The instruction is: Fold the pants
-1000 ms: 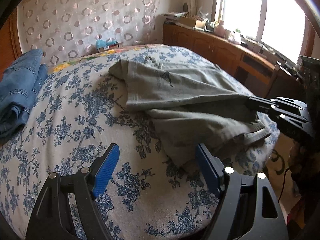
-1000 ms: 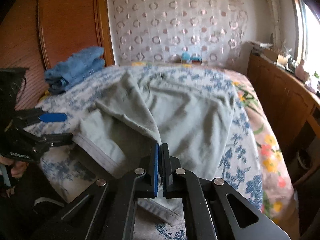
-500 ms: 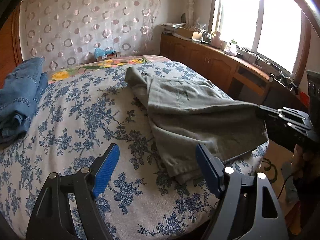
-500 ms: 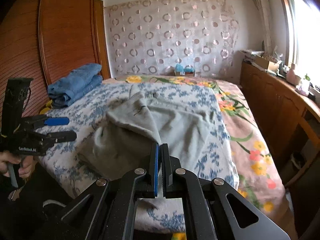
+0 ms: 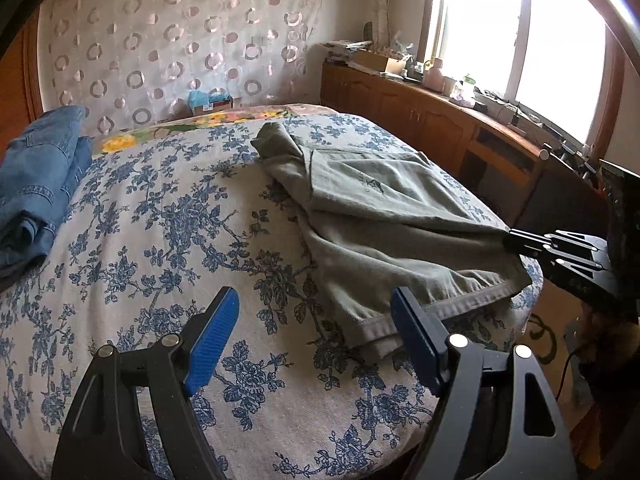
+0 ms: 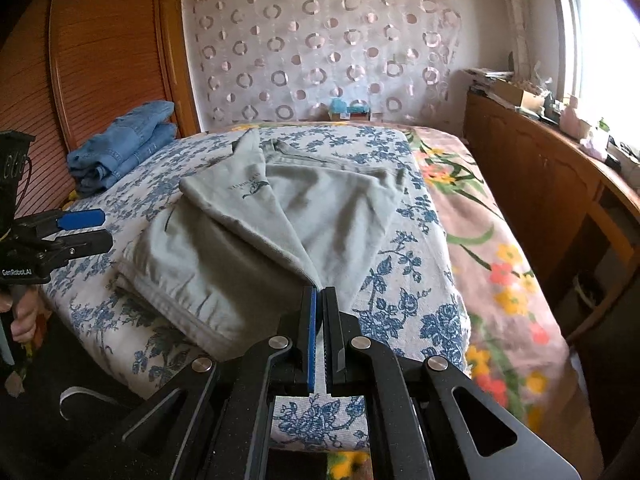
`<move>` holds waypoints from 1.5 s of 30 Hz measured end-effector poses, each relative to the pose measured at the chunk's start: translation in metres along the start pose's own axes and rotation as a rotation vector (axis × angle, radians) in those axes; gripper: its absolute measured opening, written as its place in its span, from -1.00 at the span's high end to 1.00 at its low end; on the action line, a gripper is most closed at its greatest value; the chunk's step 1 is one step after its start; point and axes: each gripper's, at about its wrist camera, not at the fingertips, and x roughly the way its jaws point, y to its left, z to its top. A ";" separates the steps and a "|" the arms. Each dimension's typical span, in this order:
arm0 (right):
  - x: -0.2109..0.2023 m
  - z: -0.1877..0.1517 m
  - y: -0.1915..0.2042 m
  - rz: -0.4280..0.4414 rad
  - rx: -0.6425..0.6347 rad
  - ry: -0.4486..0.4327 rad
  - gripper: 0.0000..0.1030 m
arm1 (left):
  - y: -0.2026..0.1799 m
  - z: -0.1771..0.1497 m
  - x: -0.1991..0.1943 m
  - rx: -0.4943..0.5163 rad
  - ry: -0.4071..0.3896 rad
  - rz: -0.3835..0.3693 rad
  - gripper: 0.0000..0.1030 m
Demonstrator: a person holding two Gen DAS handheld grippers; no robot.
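Observation:
Grey-green pants (image 5: 384, 216) lie on the blue-flowered bedspread (image 5: 168, 232), partly folded over themselves, with the hem near the bed's front edge. My left gripper (image 5: 316, 336) is open and empty, hovering just in front of the hem. My right gripper (image 6: 320, 300) is shut on a pinched fold of the pants (image 6: 256, 224) and holds that edge a little above the bed. It shows in the left wrist view (image 5: 516, 240) at the right. The left gripper shows in the right wrist view (image 6: 86, 228) at the left, held by a hand.
A stack of folded blue jeans (image 5: 36, 176) lies at the bed's far left, also in the right wrist view (image 6: 124, 140). A wooden cabinet (image 5: 432, 120) with clutter runs along the right under the window. A wooden headboard (image 6: 92, 60) stands at left. A flowered sheet (image 6: 492, 248) covers the bed's right side.
My right gripper has pulled the pinched pants edge back toward the bed's near edge, drawing the pants flatter. Both views have pulled back. The left gripper stays open.

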 end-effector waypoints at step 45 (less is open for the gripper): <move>0.095 0.094 0.067 0.176 -0.156 0.123 0.45 | 0.064 0.028 0.041 0.016 0.017 0.006 -0.53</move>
